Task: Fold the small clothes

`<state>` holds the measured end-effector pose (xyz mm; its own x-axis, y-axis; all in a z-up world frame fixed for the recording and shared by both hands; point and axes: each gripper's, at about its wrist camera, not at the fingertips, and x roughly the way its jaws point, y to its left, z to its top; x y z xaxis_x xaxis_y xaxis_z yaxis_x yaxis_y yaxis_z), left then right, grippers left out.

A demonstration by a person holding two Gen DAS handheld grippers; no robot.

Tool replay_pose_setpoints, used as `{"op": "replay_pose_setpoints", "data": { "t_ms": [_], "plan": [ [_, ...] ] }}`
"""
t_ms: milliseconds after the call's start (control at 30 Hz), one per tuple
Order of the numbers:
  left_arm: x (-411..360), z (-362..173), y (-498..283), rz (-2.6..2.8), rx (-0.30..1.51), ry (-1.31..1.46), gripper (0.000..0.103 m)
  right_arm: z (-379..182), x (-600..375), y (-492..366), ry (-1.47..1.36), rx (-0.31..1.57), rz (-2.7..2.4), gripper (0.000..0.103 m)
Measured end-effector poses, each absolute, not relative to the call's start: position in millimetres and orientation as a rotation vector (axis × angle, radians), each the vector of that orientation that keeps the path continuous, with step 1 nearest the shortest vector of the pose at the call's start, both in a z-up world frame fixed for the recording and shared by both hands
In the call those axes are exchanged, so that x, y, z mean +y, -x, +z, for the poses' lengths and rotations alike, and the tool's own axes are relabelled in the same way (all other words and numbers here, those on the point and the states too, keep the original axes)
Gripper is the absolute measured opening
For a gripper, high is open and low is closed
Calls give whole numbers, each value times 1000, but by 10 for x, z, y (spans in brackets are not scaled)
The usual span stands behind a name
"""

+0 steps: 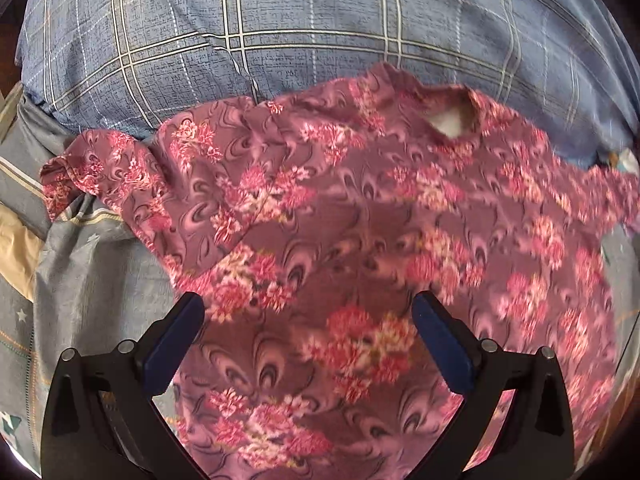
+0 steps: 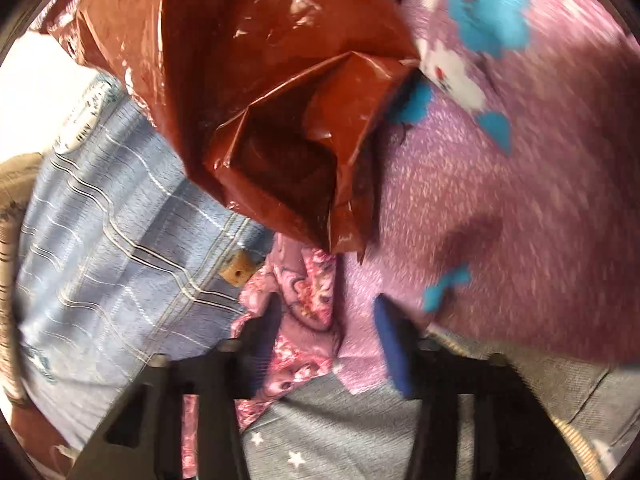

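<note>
1. Our left gripper hangs over the purple shirt with pink flowers, its jaws wide with nothing in them.
2. The shirt lies spread flat on the grey bed sheet with little stars.
3. Behind it sits a blue checked pillow.
4. Our right gripper has its jaws partly apart, pressing on nothing, with a shirt edge between them.
5. Farther off are a shiny red-brown plastic bag and a fuzzy purple cloth with blue shapes.
</note>
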<state>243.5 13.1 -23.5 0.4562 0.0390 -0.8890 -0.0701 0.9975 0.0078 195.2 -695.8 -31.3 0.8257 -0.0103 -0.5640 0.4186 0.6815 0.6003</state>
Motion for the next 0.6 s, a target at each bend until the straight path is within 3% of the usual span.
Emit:
{"op": "replay_pose_setpoints", "data": {
  "t_ms": [133, 400, 433, 467, 500, 600],
  "plan": [
    [185, -281, -2577, 93, 1103, 80, 103, -270, -6836, -2037, -752, 532, -202, 52],
    [472, -595, -2930, 187, 1180, 212, 103, -483, -6661, -2398, -716, 653, -351, 54],
    [473, -659, -2965, 196, 1199, 206, 103, -531, -6651, -2441, -717, 671, -338, 44],
    [439, -647, -2970, 203, 1181, 173, 103, -543, -6635, -2460, -709, 672, -326, 17],
    [390, -633, -2975, 199, 1172, 136, 103, -519, -6614, -2443, -690, 656, -323, 9],
    [299, -627, -2962, 162, 1177, 79, 103, -403, -6557, -2392, -648, 601, -307, 10]
  ]
}}
